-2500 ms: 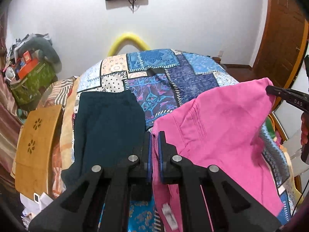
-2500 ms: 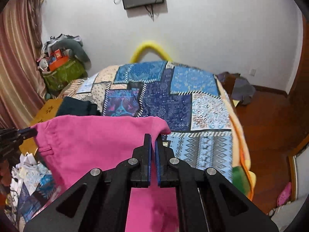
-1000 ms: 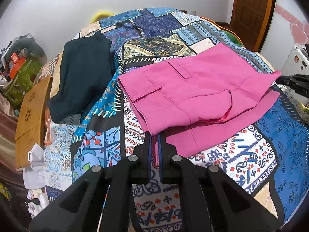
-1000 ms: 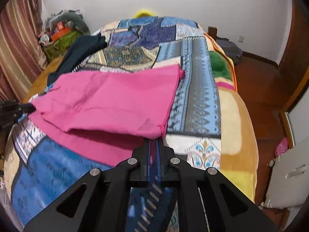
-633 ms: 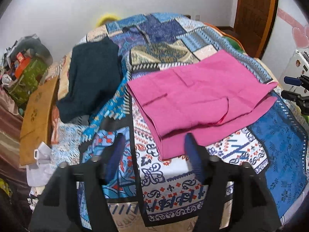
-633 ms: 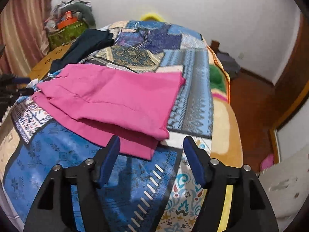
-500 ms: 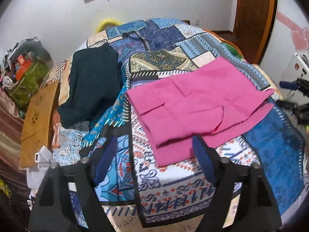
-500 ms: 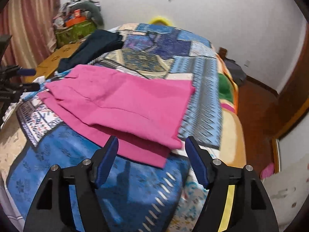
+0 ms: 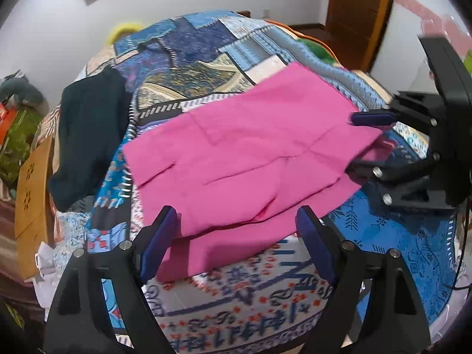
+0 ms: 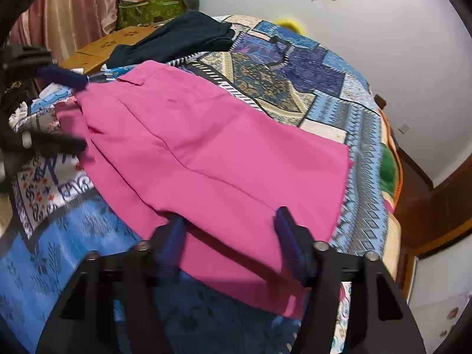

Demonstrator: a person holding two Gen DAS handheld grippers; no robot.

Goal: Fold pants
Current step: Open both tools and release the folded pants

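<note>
The pink pants lie folded in half on the patchwork bedspread, the top layer set back a little from the lower one. My left gripper hovers open at the near edge, its blue pads on either side of the fold and touching nothing. In the right wrist view the pants spread ahead of my right gripper. Its jaws are closing with the cloth's edge between them, and the pads are not pressing on it. Each gripper shows in the other's view: the right gripper, the left gripper.
A dark teal garment lies folded on the bed's far left side. Beside the bed stands a low wooden table, with bags and clutter behind it. A wooden door is at the far right.
Both grippers were shut on the pink cloth's edge; they have let go, opened and drawn back. The pants now rest folded on the bed. The right gripper has rolled and narrowed again.
</note>
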